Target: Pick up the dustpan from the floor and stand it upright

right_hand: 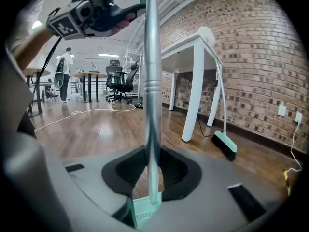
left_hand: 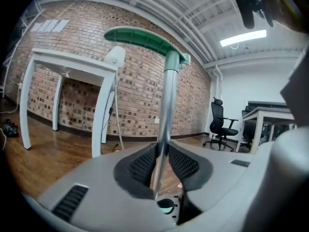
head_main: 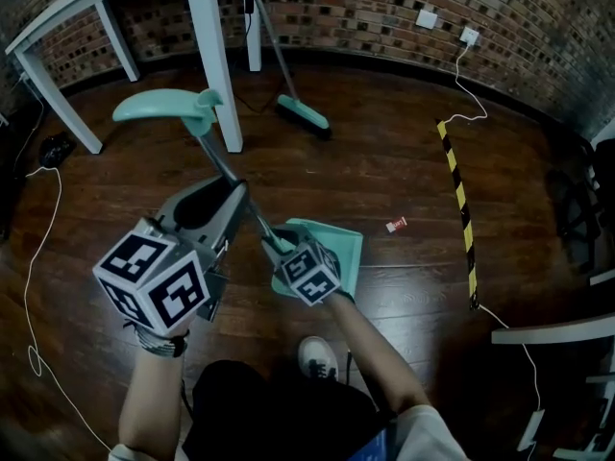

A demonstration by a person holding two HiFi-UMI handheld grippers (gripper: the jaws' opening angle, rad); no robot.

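The dustpan has a teal pan, a long metal pole and a teal grip at its top. It stands tilted, with the pan low near my feet and the grip up and to the left. My left gripper is shut on the pole about halfway up. In the left gripper view the pole runs up between the pads to the grip. My right gripper is shut on the pole just above the pan. In the right gripper view the pan's socket shows below the pads.
A white table leg stands just behind the dustpan grip. A teal broom leans near the brick wall. A black-and-yellow strip, a small red wrapper and a white cable lie on the wooden floor. A shoe is below the pan.
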